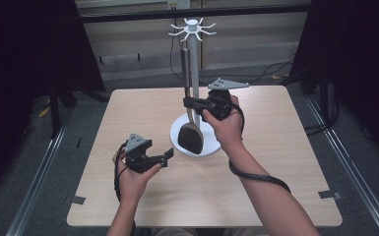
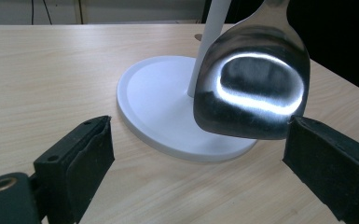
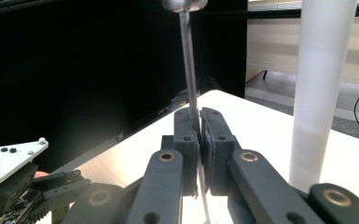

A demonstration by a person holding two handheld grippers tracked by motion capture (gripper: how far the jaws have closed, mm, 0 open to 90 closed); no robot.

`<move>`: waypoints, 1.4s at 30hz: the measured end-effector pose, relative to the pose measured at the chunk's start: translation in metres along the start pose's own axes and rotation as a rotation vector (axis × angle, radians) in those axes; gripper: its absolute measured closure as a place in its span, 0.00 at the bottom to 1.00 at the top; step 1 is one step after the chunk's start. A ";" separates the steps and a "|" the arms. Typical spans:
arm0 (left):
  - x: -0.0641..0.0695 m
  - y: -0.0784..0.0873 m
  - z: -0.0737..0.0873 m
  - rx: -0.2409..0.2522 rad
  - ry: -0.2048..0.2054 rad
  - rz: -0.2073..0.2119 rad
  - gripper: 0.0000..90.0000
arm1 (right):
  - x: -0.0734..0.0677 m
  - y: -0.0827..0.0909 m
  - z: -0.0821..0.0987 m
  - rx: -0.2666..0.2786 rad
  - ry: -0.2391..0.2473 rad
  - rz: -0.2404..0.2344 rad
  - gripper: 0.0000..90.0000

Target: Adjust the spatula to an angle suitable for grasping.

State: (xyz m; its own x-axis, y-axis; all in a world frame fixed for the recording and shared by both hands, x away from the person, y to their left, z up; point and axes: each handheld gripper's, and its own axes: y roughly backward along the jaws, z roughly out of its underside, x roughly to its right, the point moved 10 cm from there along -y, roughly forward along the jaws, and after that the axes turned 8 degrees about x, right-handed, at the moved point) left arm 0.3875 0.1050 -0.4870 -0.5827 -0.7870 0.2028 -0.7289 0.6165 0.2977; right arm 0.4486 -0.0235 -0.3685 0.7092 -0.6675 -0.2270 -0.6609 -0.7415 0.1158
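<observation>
pale wooden counter (image 1: 275,162), dark curtains around. my right claw (image 3: 198,135) pinches the spatula (image 1: 191,135) handle, its long axis upright beside the white stand (image 1: 193,73). my left claw (image 1: 163,156) gapes wide, blade at two o'clock.

The left hand (image 1: 135,172) comes in from the bottom of the high view, forearm angled slightly rightward, and holds the left gripper (image 1: 168,155) low over the tabletop (image 1: 275,162), its jaws set wide apart and pointing right. The right forearm reaches farther forward, a cable looped around it, and the right hand (image 1: 226,123) holds the right gripper (image 1: 187,103) raised higher, pointing left. In the right gripper view its jaws are pressed together on a thin metal handle (image 3: 189,70) (the pads meet with the handle between them).
</observation>
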 end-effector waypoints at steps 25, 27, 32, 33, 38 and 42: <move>0.001 -0.001 0.001 -0.005 -0.006 0.007 0.09 | 0.005 -0.004 -0.005 0.001 0.000 0.038 0.88; 0.000 -0.001 0.001 -0.006 -0.006 0.007 0.09 | 0.005 -0.004 -0.006 0.004 0.001 0.041 0.85; 0.001 -0.001 0.001 -0.006 -0.005 0.009 0.09 | 0.005 -0.005 -0.007 0.010 0.007 0.055 0.76; 0.001 -0.001 0.001 -0.007 -0.006 0.008 0.09 | 0.005 -0.005 -0.007 0.011 0.002 0.057 0.73; 0.000 -0.001 0.002 -0.010 -0.006 0.006 0.09 | 0.006 -0.005 -0.008 0.014 0.008 0.069 0.66; -0.001 0.000 0.002 -0.009 -0.007 0.006 0.09 | 0.006 -0.005 -0.008 0.014 0.008 0.073 0.63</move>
State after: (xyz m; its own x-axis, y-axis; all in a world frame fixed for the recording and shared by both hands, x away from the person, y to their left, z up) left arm 0.3876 0.1053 -0.4888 -0.5893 -0.7833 0.1979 -0.7224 0.6206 0.3048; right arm 0.4582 -0.0244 -0.3629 0.6607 -0.7205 -0.2106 -0.7143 -0.6897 0.1187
